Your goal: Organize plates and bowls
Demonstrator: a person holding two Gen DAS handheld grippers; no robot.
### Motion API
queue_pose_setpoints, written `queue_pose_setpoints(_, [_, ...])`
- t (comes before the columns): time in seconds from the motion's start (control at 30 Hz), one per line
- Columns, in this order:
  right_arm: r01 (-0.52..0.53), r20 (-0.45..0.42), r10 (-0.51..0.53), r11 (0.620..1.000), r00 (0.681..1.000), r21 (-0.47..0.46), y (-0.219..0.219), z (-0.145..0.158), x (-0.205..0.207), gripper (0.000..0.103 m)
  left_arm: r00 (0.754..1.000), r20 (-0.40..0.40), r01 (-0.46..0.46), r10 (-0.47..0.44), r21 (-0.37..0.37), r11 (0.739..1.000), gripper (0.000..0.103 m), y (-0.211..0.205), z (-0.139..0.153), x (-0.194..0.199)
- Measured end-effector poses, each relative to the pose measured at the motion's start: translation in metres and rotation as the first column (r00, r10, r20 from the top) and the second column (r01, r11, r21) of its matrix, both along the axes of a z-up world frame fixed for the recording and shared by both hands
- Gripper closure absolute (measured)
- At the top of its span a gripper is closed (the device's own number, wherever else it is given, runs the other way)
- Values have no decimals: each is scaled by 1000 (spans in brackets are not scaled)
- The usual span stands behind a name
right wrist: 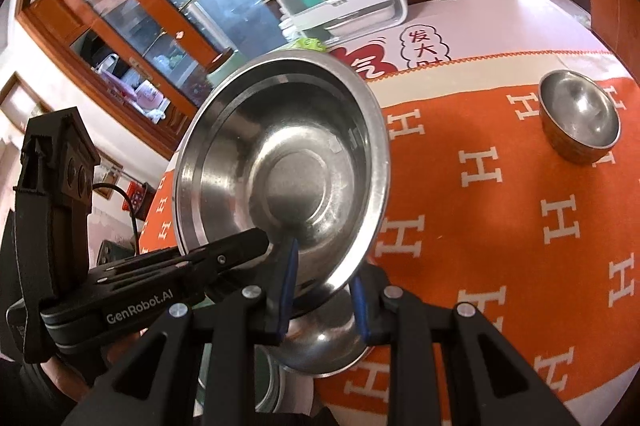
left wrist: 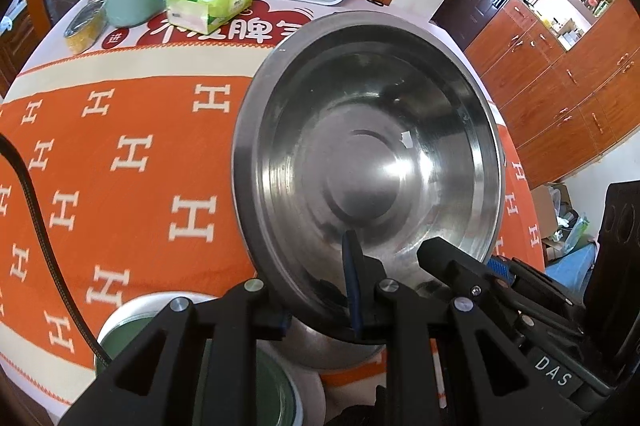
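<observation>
The steel basin (left wrist: pixel 368 161), a wide, shallow, polished dish with a flat rolled rim, is hanging tilted in the air above the orange tablecloth (left wrist: pixel 132 161), its hollow facing both of my cameras, and I am holding it from two sides at once. My left gripper (left wrist: pixel 320 310) is pinching the near rim, one blue pad (left wrist: pixel 353 290) lying inside the bowl and the other finger under the lip; my right gripper (right wrist: pixel 324 290) is clamping the rim close by, its pads narrowed onto the thin wall, and its black finger is showing inside the basin in the left camera. I am judging it light and stiff, but slick: bare metal against small pads, so it may pivot or slide if I tip it further. The rim is the only sensible place to grip, and two holds are keeping it from swinging. Beneath my jaws another steel bowl (right wrist: pixel 320 342) and a green-lined dish (left wrist: pixel 256 378) are sitting on the table, and a small steel bowl (right wrist: pixel 578 121) is standing well apart on the cloth.
</observation>
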State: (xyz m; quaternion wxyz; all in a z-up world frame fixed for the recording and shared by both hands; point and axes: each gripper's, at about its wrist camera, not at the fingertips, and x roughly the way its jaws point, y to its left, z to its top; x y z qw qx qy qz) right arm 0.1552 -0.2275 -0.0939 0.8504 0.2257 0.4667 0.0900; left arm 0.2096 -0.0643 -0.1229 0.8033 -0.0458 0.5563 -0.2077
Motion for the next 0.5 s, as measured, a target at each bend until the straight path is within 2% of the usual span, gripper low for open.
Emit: queue_pose_setpoints(0.5, [-131,-8,131,990,991,-48,47,14,-33,78,999,8,-37,37,25,999,84,45,11,-53])
